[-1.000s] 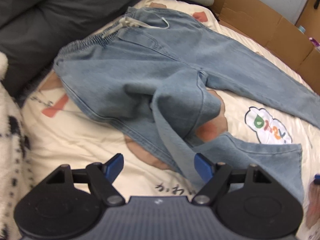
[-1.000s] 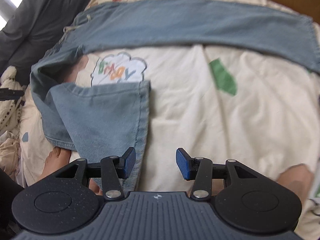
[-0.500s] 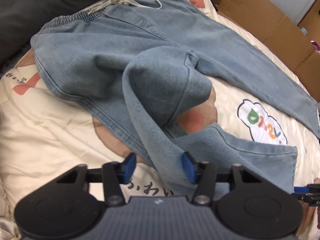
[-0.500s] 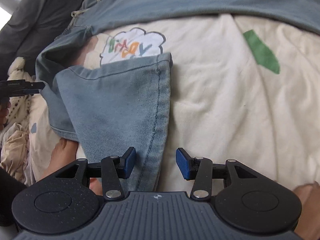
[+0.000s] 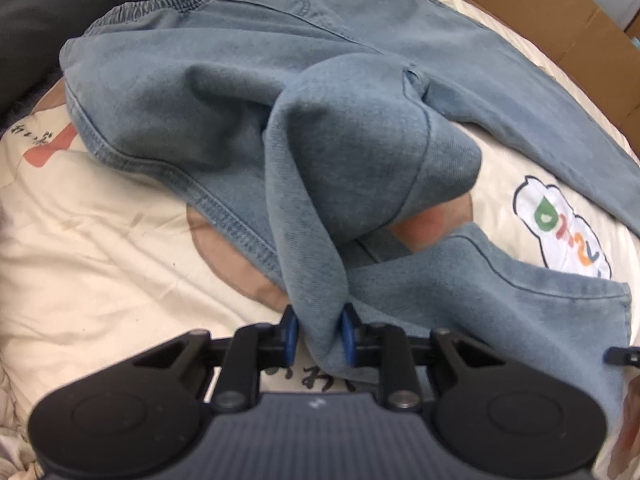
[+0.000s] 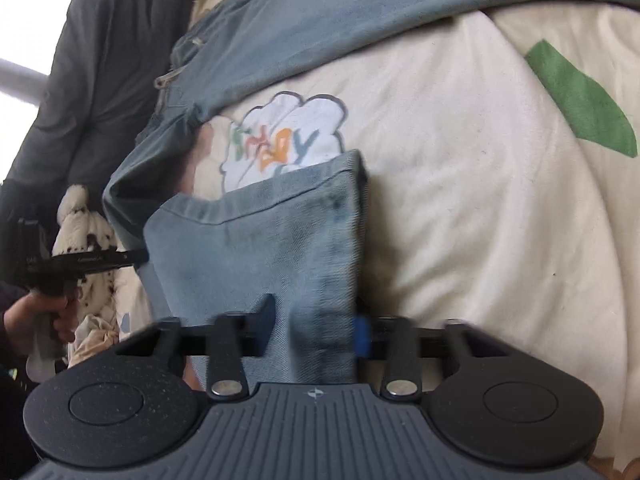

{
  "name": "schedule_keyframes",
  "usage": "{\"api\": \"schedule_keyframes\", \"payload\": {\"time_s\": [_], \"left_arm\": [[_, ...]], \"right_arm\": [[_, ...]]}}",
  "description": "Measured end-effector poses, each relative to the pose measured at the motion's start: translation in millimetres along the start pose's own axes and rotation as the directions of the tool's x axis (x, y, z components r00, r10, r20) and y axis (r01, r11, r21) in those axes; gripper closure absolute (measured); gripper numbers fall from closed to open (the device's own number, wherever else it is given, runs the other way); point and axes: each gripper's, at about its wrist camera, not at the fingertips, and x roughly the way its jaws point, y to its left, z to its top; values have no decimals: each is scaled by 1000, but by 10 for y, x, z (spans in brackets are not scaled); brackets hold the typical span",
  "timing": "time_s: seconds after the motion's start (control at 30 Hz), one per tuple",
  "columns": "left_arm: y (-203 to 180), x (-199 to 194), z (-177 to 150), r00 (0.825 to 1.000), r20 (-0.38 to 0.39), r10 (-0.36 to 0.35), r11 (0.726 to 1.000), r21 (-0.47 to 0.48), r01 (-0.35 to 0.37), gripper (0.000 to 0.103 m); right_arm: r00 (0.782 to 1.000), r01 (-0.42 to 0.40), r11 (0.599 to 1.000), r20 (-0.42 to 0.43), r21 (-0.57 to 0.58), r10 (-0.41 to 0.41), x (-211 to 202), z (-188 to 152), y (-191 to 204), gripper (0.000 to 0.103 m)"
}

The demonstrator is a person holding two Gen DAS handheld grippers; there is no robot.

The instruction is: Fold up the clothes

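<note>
Light blue jeans [image 5: 280, 100] lie spread on a cream printed duvet [image 5: 100, 240], waistband far, one leg folded back toward me. My left gripper [image 5: 319, 336] points steeply down; its jaws are closing and both blue pads pinch a raised fold of the near leg. In the right wrist view the same leg's hem end [image 6: 260, 248] runs down into my right gripper [image 6: 316, 326]. Its jaws are closing with the leg's side edge between them. They are blurred, and the left pad stands just off the cloth.
Dark grey fabric [image 6: 100, 60] and a spotted white plush [image 6: 84, 224] lie left of the jeans. Cardboard [image 5: 560, 12] borders the bed's far right. A hand [image 6: 44, 312] holds the left gripper [image 6: 92, 260] beside the leg. Bare duvet [image 6: 480, 220] spreads to the right.
The left gripper sank onto the leg fold and its jaws narrowed from wide to pinching it. The right gripper dropped and rolled, and the leg's edge slid between its jaws.
</note>
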Motion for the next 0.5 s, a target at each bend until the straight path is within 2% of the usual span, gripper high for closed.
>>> {"api": "schedule_keyframes", "payload": {"time_s": [0.07,0.17,0.27,0.5], "left_arm": [[8,-32,-11,1000,11,-14,1000,8,14,90],[-15,-123,-9,999,24,-30,999,22,30,93],[-55,-238,17,997,47,-63,998,29,61,93],[-388,-386,147,982,95,-161,984,95,152,94]], "right_arm": [[1000,-6,1000,-8,11,6,7,18,-15,87],[1000,3,999,-29,-44,-4,-82,-18,54,90],[1000,18,998,-7,-53,-18,-269,-60,103,92],[993,109,992,62,-70,-105,-922,-162,172,93]]}}
